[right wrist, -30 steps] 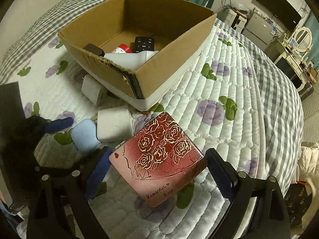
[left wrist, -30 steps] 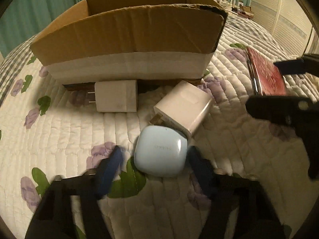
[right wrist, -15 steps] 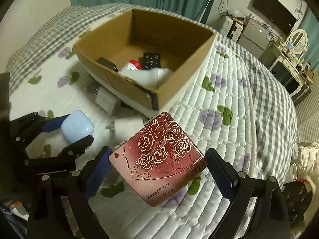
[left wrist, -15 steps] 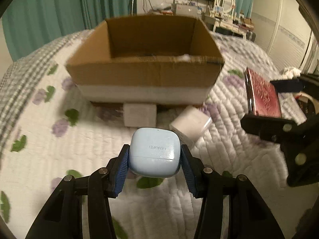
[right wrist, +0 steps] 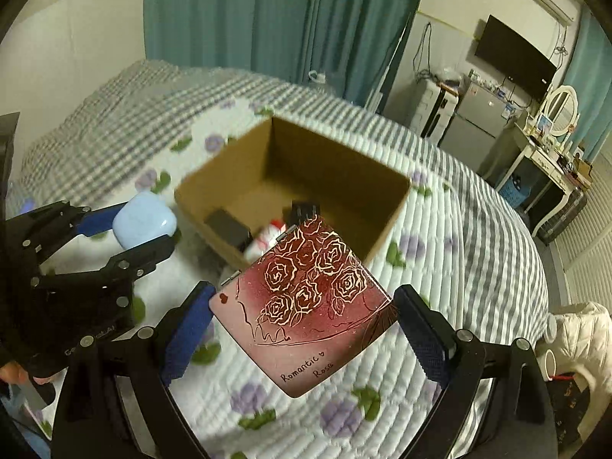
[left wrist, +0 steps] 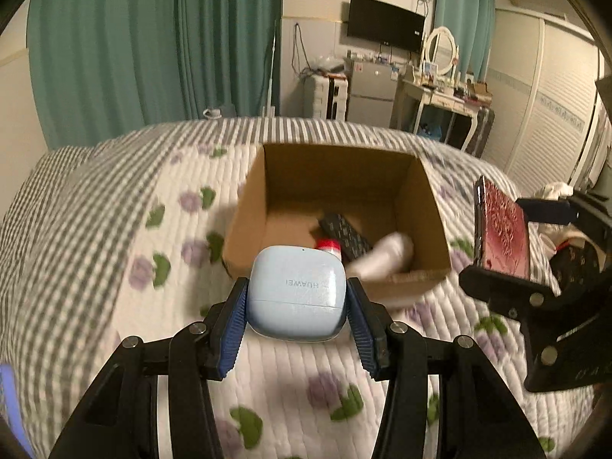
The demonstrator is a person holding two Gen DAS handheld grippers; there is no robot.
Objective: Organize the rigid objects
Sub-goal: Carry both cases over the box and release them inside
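Observation:
My left gripper (left wrist: pixel 297 308) is shut on a pale blue earbud case (left wrist: pixel 297 290), held in the air in front of an open cardboard box (left wrist: pixel 424 195). In the right wrist view the same earbud case (right wrist: pixel 144 223) hangs left of the cardboard box (right wrist: pixel 386 222). My right gripper (right wrist: pixel 302 323) is shut on a flat red rose-patterned case (right wrist: pixel 306 313), its blue pads against two opposite corners, above the box's near corner. That red case (left wrist: pixel 503 235) shows edge-on at the right of the left wrist view. Inside the box lie a black remote (left wrist: pixel 344 231), a white object (left wrist: pixel 382 258) and a red-capped item (left wrist: pixel 327 245).
The box sits on a quilted bed cover (left wrist: pixel 126 252) with purple flowers and a grey check border. Behind the bed are teal curtains (left wrist: pixel 153 46), a wall television (left wrist: pixel 385 23), a small fridge (left wrist: pixel 373 93) and a dressing table (left wrist: pixel 443 95). A white jacket (right wrist: pixel 577 332) lies off the bed's right side.
The left gripper closed on the blue earbud case and lifted it off the quilt. Both grippers rose, so the box's inside now shows and the two white chargers have dropped out of view.

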